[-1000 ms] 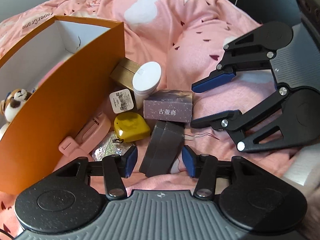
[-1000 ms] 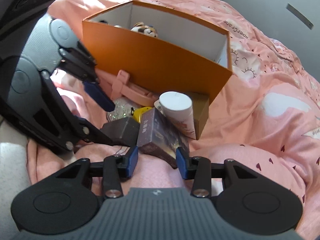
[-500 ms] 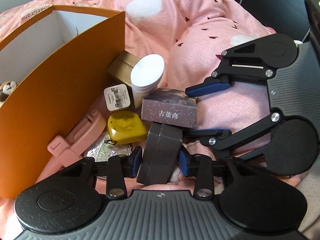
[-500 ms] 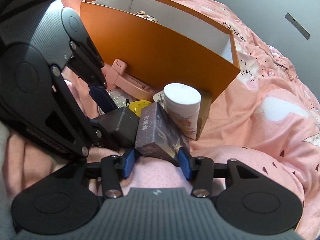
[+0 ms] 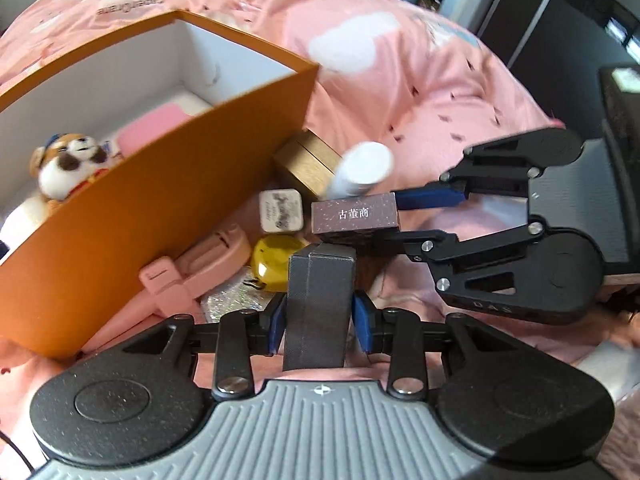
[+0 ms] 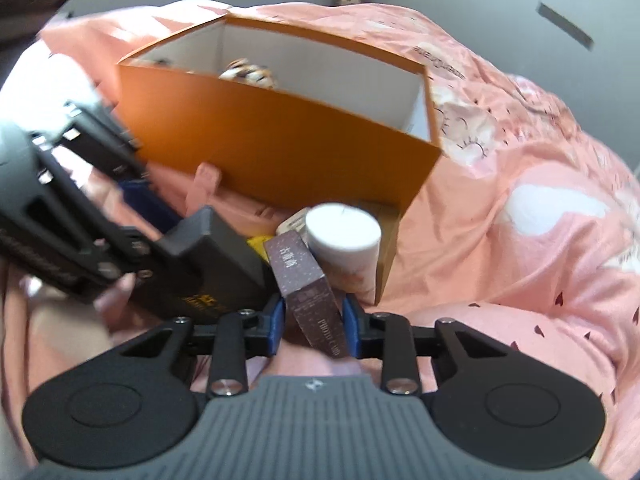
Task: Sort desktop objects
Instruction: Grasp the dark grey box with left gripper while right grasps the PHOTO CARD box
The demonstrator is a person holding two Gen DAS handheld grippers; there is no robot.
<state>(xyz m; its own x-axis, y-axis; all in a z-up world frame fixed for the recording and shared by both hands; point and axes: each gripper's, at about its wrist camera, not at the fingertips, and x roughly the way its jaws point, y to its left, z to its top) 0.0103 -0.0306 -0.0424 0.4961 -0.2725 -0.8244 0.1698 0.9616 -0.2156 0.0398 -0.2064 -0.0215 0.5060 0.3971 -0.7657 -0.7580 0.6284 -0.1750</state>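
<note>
The left gripper (image 5: 319,316) sits at the bottom centre of its view, its jaws closing on a dark grey box (image 5: 319,304) that stands upright between the blue pads, both pads against its sides. The right gripper (image 6: 312,322) is low in the centre of its own view, jaws closing on a brown speckled box (image 6: 308,280) with white lettering, gripped at its near end and tilted up to the left.

Both boxes lie in a small heap on a pink bedspread (image 5: 420,80), just beside an open orange box (image 5: 160,208) with white inside walls that fills the left of the left view. In that box are a plush dog (image 5: 68,162) and a flat pink item (image 5: 154,130).

In the heap, from the centre of the left view outward: a yellow tape measure (image 5: 276,258), a white plug (image 5: 280,210), a gold-brown box (image 5: 310,160), a white cylinder (image 5: 360,174) leaning on it, a pink clip-like object (image 5: 200,264) and a glittery packet (image 5: 236,300).
</note>
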